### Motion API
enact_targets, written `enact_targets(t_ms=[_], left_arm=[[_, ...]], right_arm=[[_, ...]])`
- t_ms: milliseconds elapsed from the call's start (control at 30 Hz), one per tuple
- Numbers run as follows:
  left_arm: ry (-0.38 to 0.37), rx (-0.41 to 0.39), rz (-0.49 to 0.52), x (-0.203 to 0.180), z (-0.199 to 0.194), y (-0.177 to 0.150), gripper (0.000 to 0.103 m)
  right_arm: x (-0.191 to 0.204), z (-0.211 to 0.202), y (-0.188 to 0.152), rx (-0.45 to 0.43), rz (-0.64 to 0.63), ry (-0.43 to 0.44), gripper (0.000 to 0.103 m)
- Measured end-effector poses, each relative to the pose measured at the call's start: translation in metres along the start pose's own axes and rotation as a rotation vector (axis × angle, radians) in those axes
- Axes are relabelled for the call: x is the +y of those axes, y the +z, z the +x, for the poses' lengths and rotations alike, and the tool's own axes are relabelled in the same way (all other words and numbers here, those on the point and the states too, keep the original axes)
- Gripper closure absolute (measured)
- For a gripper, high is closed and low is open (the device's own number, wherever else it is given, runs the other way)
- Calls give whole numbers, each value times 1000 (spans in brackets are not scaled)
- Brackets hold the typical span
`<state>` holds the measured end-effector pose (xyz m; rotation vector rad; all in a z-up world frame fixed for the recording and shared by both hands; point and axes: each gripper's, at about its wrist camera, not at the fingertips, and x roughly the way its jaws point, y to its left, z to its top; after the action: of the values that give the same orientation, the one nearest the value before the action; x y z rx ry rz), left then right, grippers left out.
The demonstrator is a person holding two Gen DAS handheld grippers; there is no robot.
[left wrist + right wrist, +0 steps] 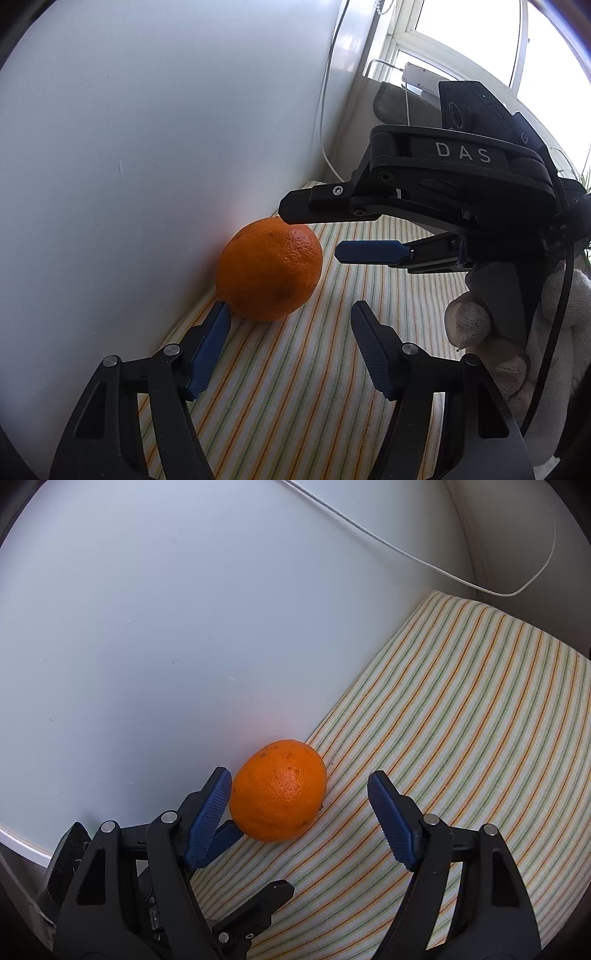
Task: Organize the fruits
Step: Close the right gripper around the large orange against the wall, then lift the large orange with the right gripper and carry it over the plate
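Observation:
An orange (pixel 269 268) lies on a striped cloth (pixel 314 369), touching a white wall panel (pixel 147 147). My left gripper (pixel 290 308) is open, its left blue pad at the orange's base and its right finger clear of the fruit. My right gripper (pixel 308 236) reaches in from the right, open, its fingertips just short of the orange. In the right wrist view the orange (pixel 279 790) sits between the open fingers of my right gripper (pixel 300 779), nearer the left pad. The left gripper's fingertips (pixel 229 834) show low beneath it.
The white panel (pixel 147 627) stands along the left edge of the cloth (pixel 461 720). A white cable (pixel 406 550) hangs behind the cloth. A window (pixel 480 44) and a white device (pixel 421 79) lie at the far right. A gloved hand (pixel 491 332) holds the right gripper.

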<state>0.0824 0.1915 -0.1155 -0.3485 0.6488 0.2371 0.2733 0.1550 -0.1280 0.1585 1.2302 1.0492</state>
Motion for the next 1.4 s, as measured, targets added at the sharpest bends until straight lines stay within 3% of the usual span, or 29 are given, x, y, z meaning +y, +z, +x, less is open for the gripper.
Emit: enact_targets(t_ms=[433, 800, 1000, 1400], left_arm=[[21, 13, 0, 5, -2, -4, 38], [46, 23, -3, 8, 0, -4, 38], [42, 20, -10, 4, 5, 3, 41], [21, -4, 45, -12, -10, -3, 49]], right_arm=[[-22, 36, 14, 22, 100, 104, 39], [-9, 60, 11, 41, 72, 101, 40], [3, 60, 7, 40, 69, 98, 41], [5, 18, -8, 8, 51, 83, 42]])
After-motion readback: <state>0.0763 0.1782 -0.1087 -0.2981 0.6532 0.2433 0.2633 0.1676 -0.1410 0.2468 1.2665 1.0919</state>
